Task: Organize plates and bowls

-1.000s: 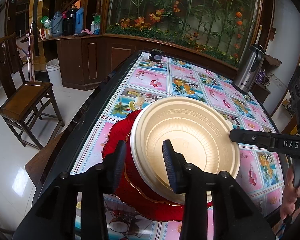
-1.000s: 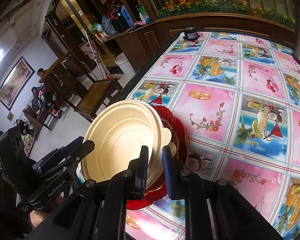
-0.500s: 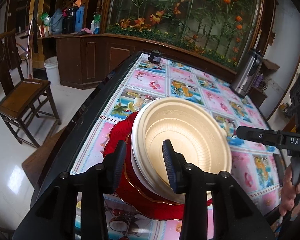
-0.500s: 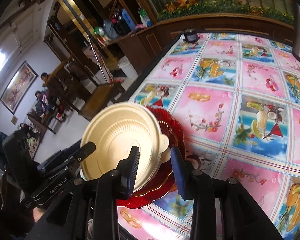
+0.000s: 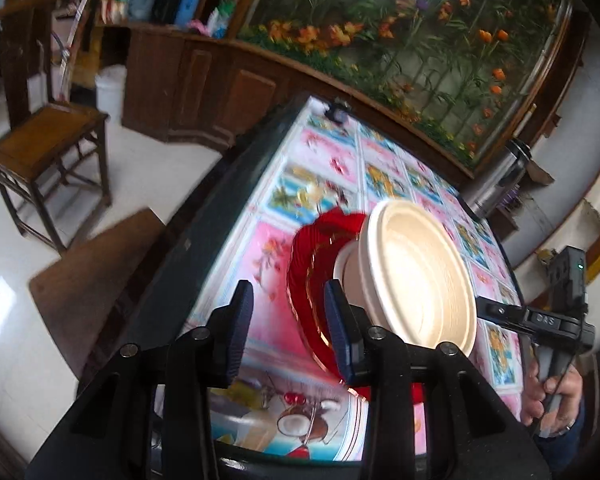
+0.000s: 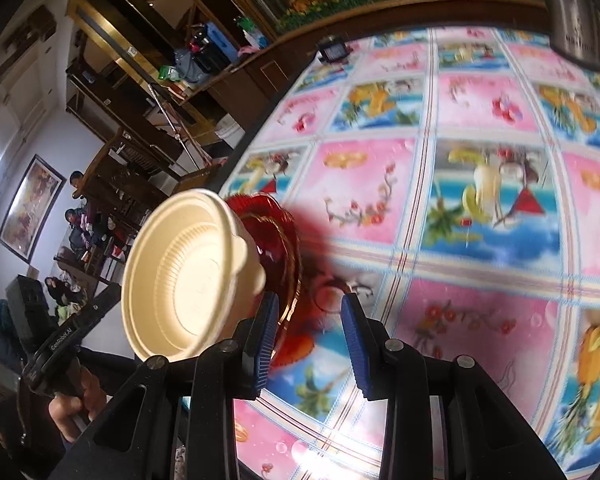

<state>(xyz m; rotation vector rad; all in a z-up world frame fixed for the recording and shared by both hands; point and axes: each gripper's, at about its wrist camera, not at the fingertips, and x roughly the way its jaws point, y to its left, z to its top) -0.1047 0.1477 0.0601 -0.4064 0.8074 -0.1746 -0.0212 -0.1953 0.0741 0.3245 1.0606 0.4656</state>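
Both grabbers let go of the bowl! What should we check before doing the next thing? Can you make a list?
1. Left gripper open, holding nothing: ok.
2. Right gripper open, holding nothing: ok.
3. Cream bowl on top of the red plates: ok.
4. Bowl sitting centred and steady: cannot tell, the pictures are blurred.
5. Stack away from the table edge: not ok, it sits close to it.

The bowls [image 5: 412, 276] sit stacked on plates [image 5: 312, 248] near the table's [image 5: 172, 280] left edge.
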